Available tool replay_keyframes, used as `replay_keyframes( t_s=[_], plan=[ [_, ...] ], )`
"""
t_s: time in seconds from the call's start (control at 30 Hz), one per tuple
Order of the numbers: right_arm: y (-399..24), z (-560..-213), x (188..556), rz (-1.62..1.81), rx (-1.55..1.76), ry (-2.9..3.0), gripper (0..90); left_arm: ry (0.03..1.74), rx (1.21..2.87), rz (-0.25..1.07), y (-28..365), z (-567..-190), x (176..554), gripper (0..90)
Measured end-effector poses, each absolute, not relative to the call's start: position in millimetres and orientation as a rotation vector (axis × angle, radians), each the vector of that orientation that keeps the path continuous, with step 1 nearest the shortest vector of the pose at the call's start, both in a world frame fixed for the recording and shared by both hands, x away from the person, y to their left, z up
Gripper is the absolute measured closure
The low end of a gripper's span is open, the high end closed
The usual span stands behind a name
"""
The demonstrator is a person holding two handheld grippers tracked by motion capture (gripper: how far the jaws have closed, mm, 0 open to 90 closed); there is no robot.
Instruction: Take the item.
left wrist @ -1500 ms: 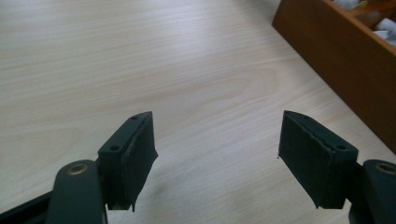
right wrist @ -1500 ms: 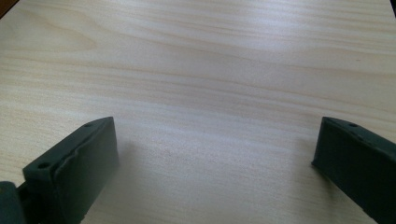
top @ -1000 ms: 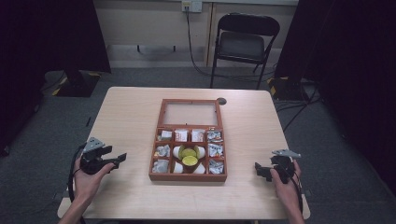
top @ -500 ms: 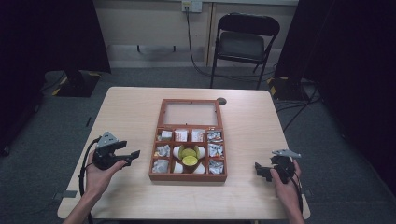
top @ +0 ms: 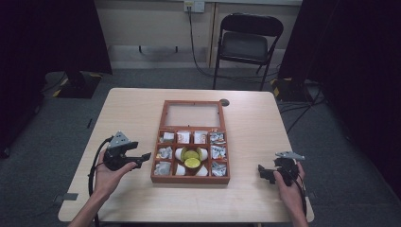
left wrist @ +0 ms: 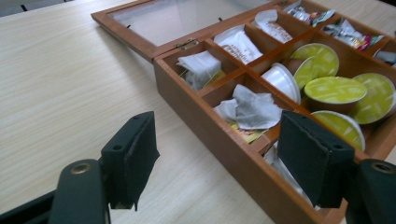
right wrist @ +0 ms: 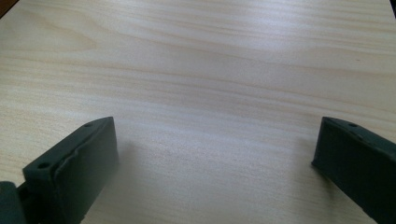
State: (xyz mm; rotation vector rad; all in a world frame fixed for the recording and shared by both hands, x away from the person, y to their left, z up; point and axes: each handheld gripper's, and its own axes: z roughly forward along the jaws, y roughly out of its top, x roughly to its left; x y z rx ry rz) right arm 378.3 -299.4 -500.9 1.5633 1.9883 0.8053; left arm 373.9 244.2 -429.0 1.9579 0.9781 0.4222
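A light wooden table (top: pixel 142 104) stands on grey carpet (top: pixel 42 127). Beyond its far edge, a black folding chair (top: pixel 246 40) faces a pale wall (top: pixel 142 21) with a socket (top: pixel 194 5). Dark curtains (top: pixel 47 33) hang at both sides.

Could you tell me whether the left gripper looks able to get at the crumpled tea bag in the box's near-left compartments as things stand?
Probably yes. The left gripper stands open beside the wooden box, whose lid lies folded back, and the crumpled tea bag lies uncovered just past the wall. It would only need to clear that wall.
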Motion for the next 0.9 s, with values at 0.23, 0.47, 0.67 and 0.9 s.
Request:
replay_keyframes(
  t_s=[0.23, 0.47, 0.67, 0.9],
  plan=[
    [-299, -501, 378, 0.803, 1.563, 1.990, 0.0, 0.931, 1.933, 0.407, 231, -420, 376, 32.0],
    [-299, -501, 378, 0.803, 1.562, 1.990, 0.0, 0.884, 1.962, 0.388, 213, -417, 378, 32.1],
    [-299, -501, 378, 0.803, 1.563, 1.990, 0.0, 0.824, 1.990, 0.360, 195, -414, 379, 32.6],
    [-299, -501, 378, 0.803, 1.562, 1.990, 0.0, 0.784, 2.012, 0.336, 183, -411, 380, 32.4]
  ],
)
